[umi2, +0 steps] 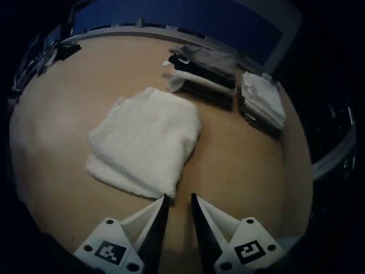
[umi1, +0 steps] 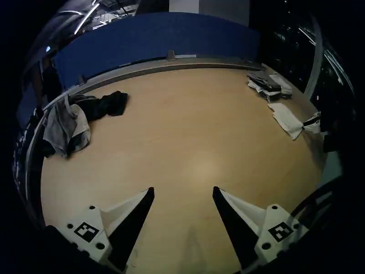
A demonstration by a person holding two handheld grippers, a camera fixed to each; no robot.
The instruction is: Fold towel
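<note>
Lying folded, perhaps touching the right claw [umi2: 179, 197]: white towel [umi2: 143, 141].

Towel [umi2: 146, 141], centre of the right gripper view: plain white. Table [umi2: 237, 155]: light tan wood grain is seen. Partition [umi1: 155, 41], 12 o'clock in the left gripper view: blue. Folded stack [umi2: 205, 68], 1 o'clock: grey, black and white layers. Crumpled cloths [umi1: 66, 128], 9 o'clock: grey and off-white. Black cloth [umi1: 109, 104], 10 o'clock. Left gripper [umi1: 183, 187] and right gripper [umi2: 179, 195]: white, black inner faces, black-and-white square markers.
</note>
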